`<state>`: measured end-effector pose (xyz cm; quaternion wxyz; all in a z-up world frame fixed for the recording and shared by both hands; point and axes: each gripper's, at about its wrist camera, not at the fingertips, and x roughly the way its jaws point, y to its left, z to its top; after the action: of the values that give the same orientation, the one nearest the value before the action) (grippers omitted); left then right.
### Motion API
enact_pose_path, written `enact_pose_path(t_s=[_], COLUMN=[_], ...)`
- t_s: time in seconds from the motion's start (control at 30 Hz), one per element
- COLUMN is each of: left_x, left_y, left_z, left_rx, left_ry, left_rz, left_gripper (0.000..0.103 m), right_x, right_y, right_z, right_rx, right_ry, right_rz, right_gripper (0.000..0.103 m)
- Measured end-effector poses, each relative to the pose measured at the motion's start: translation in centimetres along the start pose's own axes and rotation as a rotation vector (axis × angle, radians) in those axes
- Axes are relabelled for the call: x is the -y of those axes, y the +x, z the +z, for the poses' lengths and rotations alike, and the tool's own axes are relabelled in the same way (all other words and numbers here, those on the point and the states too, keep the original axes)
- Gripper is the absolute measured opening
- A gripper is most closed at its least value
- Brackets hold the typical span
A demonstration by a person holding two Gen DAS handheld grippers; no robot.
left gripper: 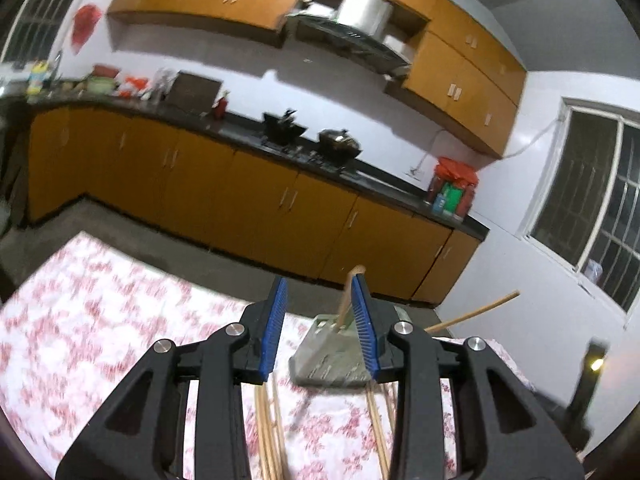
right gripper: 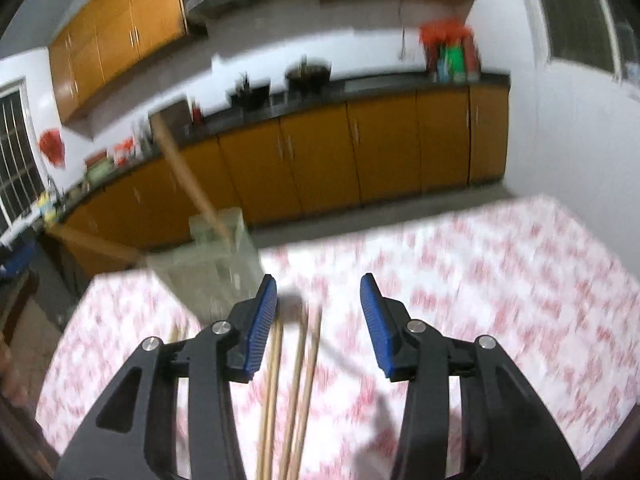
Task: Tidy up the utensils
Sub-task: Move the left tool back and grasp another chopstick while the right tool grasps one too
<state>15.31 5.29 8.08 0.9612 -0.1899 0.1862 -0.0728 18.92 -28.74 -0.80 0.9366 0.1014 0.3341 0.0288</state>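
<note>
A pale green utensil holder (left gripper: 330, 354) stands near the far edge of the table, with two wooden chopsticks (left gripper: 345, 300) sticking out of it. My left gripper (left gripper: 320, 326) is open and empty, raised above the table just in front of the holder. Several loose wooden chopsticks (left gripper: 269, 428) lie on the cloth under it. In the right wrist view the holder (right gripper: 208, 264) is at the left with a chopstick (right gripper: 186, 178) leaning out. My right gripper (right gripper: 318, 322) is open and empty above several loose chopsticks (right gripper: 298, 396) and a metal spoon (right gripper: 340, 360).
The table carries a white cloth with red flowers (left gripper: 100, 320). Beyond it is a concrete floor and a row of orange kitchen cabinets (left gripper: 224, 196) under a dark counter with pots (left gripper: 340, 142). A white wall with a window (left gripper: 592, 196) is at the right.
</note>
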Motion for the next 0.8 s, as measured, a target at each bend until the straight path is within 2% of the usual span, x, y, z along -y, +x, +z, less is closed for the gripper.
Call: enact_pose_path(t_s=[0.13, 0.27, 0.33, 0.57, 0.73, 0.8], left_x=[-2.0, -3.5, -3.8, -4.6, -4.3, -4.4], left_y=[0.1, 1.1, 1.6, 3.3, 3.9, 4.2], left_z=[-1.9, -5.6, -7.3, -12.8, -14.5, -15.0], left_rx=[-0.055, -0.175, -0.232, -0.407, -0.458, -0.479], left_ry=[-0.04, -0.02, -0.005, 0.073, 0.116, 0.123], left_rz=[0.029, 0.073, 0.093, 0.148, 0.147, 0.141], left_gripper=[0.035, 0.035, 0.035, 0.031, 0.027, 0.026], right_x=[-0.1, -0.7, -1.2, -1.2, -1.5, -1.6], right_y=[2.6, 4.2, 4.5, 5.5, 6.2, 6.3], right_z=[-3.4, -6.4, -7.5, -9.2, -9.6, -9.7], right_rx=[-0.123, -0.207, -0.231, -0.274, -0.291, -0.283], right_ry=[0.004, -0.013, -0.033, -0.061, -0.082, -0.098], right_rz=[0.031, 0.077, 0.076, 0.049, 0.037, 0.028], right_gripper=[0.04, 0.024, 0.02, 0.016, 0.016, 0.013])
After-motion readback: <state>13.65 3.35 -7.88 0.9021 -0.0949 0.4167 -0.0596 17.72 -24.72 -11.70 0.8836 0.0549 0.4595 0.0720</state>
